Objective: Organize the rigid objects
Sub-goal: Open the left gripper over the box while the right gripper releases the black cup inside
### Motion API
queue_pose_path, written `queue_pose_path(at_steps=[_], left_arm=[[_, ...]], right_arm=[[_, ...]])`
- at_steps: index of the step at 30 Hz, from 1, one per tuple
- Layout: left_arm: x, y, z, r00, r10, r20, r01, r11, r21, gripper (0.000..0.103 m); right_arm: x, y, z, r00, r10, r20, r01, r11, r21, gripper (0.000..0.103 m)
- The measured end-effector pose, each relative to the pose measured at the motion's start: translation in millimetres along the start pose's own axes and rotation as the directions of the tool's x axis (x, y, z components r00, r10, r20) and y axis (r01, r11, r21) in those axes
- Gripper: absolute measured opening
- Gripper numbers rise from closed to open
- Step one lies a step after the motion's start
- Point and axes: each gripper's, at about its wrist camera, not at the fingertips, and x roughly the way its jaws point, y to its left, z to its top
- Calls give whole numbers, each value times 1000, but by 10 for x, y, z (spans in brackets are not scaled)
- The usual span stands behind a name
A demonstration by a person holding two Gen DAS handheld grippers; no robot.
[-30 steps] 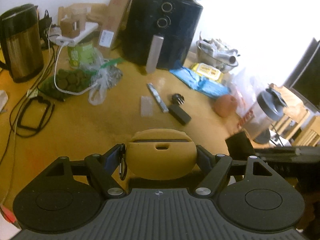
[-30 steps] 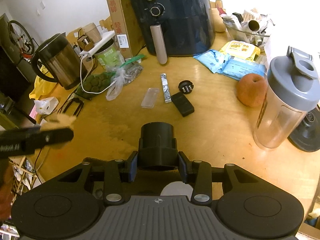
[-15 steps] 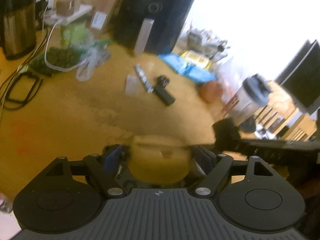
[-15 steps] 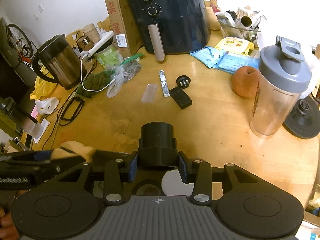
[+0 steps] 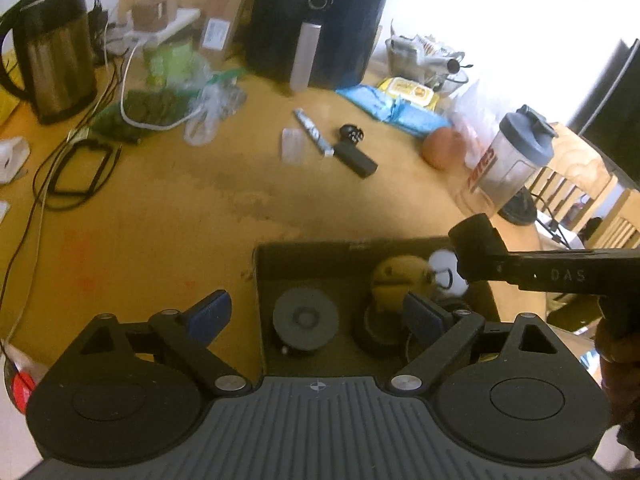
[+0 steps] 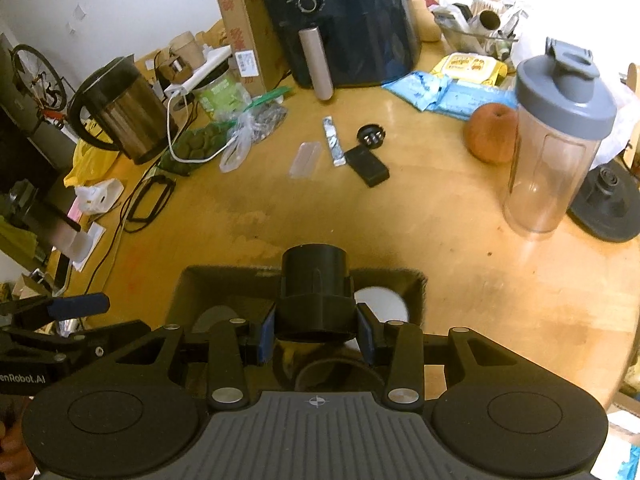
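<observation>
A dark felt bin (image 5: 340,250) stands at the table's near edge. In it lie a grey disc (image 5: 304,318), a tan rounded piece (image 5: 400,276), a white round thing (image 5: 444,268) and a black ring (image 5: 374,338). My left gripper (image 5: 314,314) hangs over the bin with its jaws opening wide; nothing is between its blue pads (image 5: 208,312). My right gripper (image 6: 316,336) is shut on a black cylinder (image 6: 316,280), held above the bin (image 6: 224,272). From the right wrist view, the left gripper (image 6: 80,304) shows at the left edge.
Farther back on the wooden table (image 6: 480,260) lie a small black box (image 6: 366,166), a round black plug (image 6: 371,135), a foil stick (image 6: 334,146) and a clear packet (image 6: 306,160). A shaker bottle (image 6: 560,140), apple (image 6: 492,132), air fryer (image 6: 340,20), kettle (image 6: 120,108) and cables (image 6: 152,200) ring them.
The left gripper has opened and let go of the tan piece, which now lies in the bin. Both grippers have drawn back over the bin. The right one still holds the black cylinder.
</observation>
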Motion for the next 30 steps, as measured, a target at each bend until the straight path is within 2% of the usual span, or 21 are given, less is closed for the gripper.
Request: queue_pose_path(at_steps=[8, 18, 20, 21, 22, 25, 30], left_arm=[[-70, 153, -146, 1000, 7, -21, -9, 995, -101, 94], [-175, 297, -254, 999, 38, -21, -41, 987, -156, 94], [-196, 323, -271, 999, 44, -18, -46, 985, -169, 94], [-211, 332, -282, 999, 46, -17, -48, 983, -174, 94], [-220, 339, -292, 999, 49, -16, -51, 982, -179, 94], [-251, 360, -317, 998, 55, -12, -57, 980, -192, 94], [-271, 380, -361, 998, 65, -19, -67, 975, -210, 94]], right_arm=[[-2, 152, -30, 1000, 20, -20, -20, 1000, -23, 44], [77, 486, 118, 994, 99, -36, -101, 992, -78, 45], [93, 551, 156, 995, 98, -25, -100, 991, -90, 59], [98, 579, 171, 996, 92, -21, -94, 991, -95, 75], [97, 610, 184, 996, 87, -11, -88, 991, -102, 83], [96, 647, 185, 998, 69, -3, -68, 990, -119, 95], [122, 608, 123, 1000, 23, -15, -24, 992, -121, 103]])
